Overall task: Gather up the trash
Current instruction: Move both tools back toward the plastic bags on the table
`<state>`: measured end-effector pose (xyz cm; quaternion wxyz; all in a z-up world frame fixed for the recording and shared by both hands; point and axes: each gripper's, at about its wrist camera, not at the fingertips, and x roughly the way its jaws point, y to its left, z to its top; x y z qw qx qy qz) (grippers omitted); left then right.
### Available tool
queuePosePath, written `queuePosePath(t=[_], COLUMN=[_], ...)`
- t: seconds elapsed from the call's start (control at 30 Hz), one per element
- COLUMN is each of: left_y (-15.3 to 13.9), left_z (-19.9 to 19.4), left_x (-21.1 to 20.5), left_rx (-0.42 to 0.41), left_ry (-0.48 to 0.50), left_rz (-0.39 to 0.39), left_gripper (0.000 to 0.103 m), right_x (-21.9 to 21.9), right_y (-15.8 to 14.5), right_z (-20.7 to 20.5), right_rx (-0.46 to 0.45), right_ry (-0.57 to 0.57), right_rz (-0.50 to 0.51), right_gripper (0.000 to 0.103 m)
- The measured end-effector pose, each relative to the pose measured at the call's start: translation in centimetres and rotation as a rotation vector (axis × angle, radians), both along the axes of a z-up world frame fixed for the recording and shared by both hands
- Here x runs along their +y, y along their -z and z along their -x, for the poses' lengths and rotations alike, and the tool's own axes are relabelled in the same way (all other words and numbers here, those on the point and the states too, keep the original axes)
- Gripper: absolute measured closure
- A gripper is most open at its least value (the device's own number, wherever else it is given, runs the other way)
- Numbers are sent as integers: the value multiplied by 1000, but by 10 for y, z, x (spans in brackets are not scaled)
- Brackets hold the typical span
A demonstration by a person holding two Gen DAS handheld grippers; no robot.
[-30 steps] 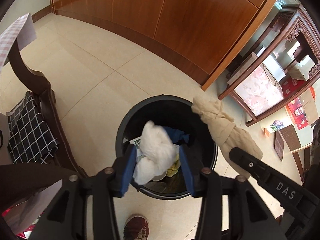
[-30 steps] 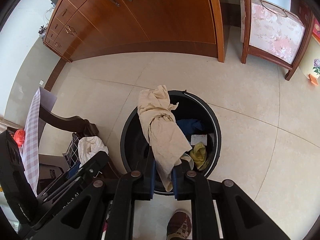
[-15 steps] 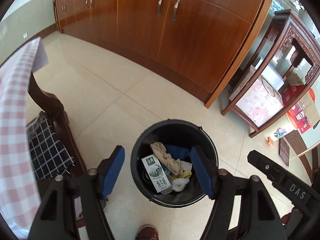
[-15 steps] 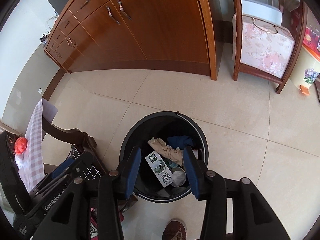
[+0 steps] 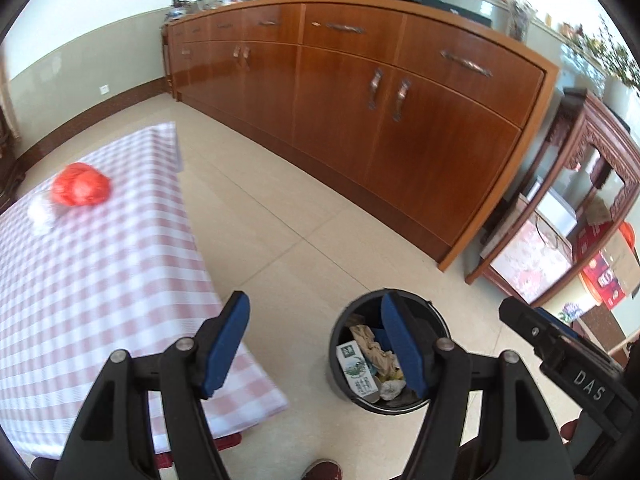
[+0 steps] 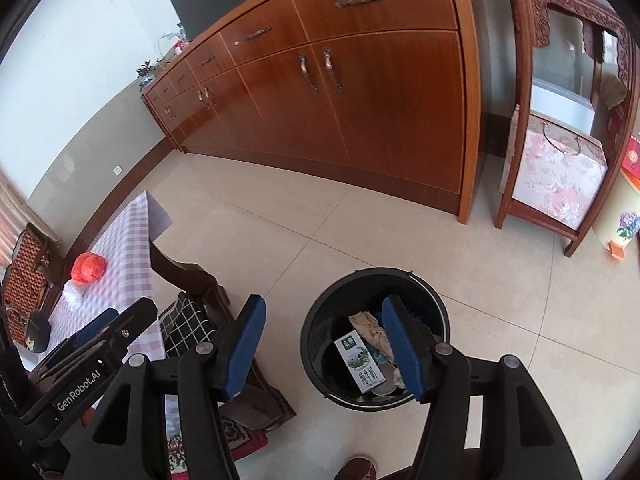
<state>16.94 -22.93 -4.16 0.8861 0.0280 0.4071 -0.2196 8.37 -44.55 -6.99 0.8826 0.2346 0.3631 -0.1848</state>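
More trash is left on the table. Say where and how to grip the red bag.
Grip the red bag across its bulging crumpled middle, coming from above with open jaws. It lies as a soft rounded wad on the checked tablecloth, no handle showing; the white wad crowds one side.

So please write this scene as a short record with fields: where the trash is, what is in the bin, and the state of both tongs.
bin: black round bin on the tiled floor, in front of the wooden cabinet
bin contents: milk carton, beige crumpled cloth, other scraps
trash still on table: red crumpled bag and a white wad on the checked tablecloth
left tongs: open, empty
right tongs: open, empty, jaws have just been opening
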Motion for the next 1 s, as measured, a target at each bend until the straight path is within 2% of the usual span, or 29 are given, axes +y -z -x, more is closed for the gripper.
queuePosePath(t=[0.17,0.33,0.67,1.0], left_y=[-11,-17,-7,5], left_z=[-9,-21,-50,-91], left_x=[53,112,211,259], left_rx=[-38,-52,-39,-16], left_ry=[-112,-234,-442,-538], left_rz=[3,8,16,33], left_gripper=[33,33,33,33], right_x=[44,96,197,268], right_y=[-25,-37,-37,-24], right_z=[-26,-58,-122,-186], right_rx=[-52,-83,-99,-86], right_ry=[-102,-219,-434,-572], right_rz=[23,45,51,51], right_gripper=[36,36,36,36])
